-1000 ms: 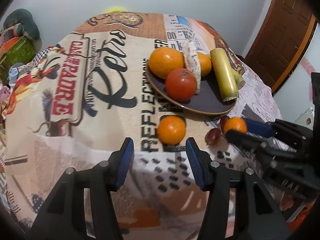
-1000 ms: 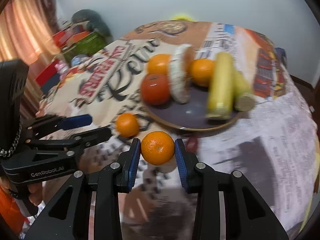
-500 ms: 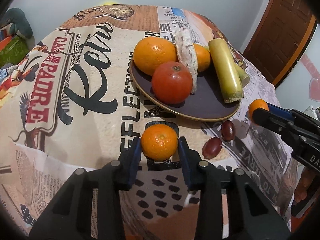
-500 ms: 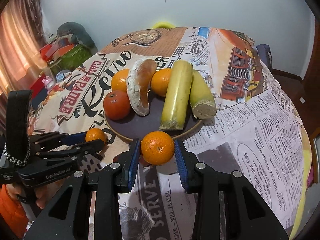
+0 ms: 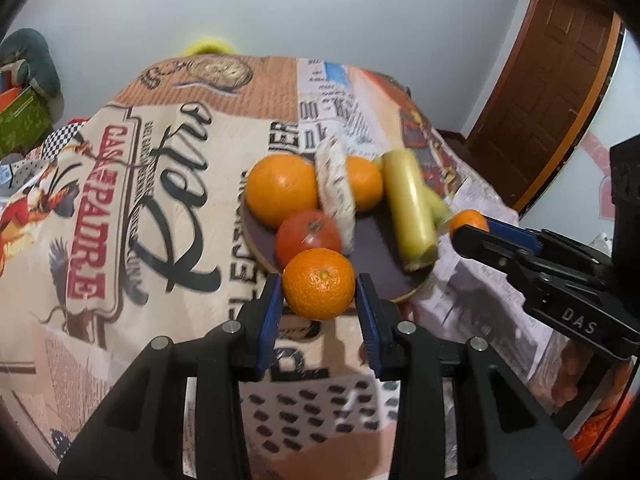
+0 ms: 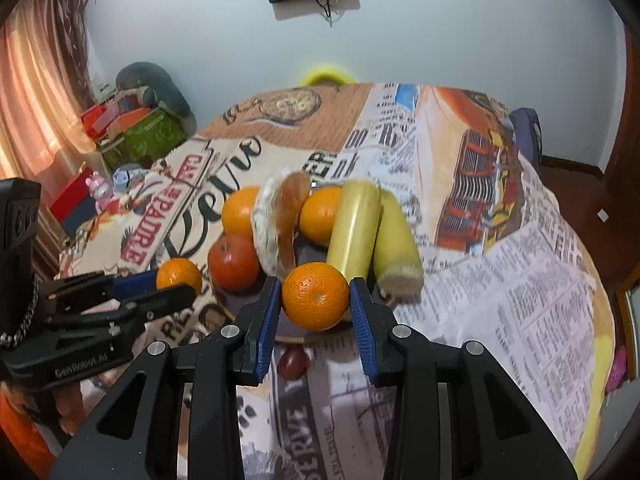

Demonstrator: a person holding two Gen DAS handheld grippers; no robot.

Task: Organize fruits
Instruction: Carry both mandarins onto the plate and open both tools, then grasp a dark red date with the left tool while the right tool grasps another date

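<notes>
Both small round orange mandarins had come up off the printed tablecloth [image 5: 168,184] since the earlier frames.

Closing just before, the left gripper [image 5: 318,306] clamped one small mandarin [image 5: 319,284] between its blue pads, above the near rim of the dark round plate [image 5: 376,256]. The right gripper [image 6: 315,307] pinched the other mandarin [image 6: 315,295] over that plate of oranges, a tomato and bananas; one dark grape [image 6: 293,362] lay beneath.
</notes>
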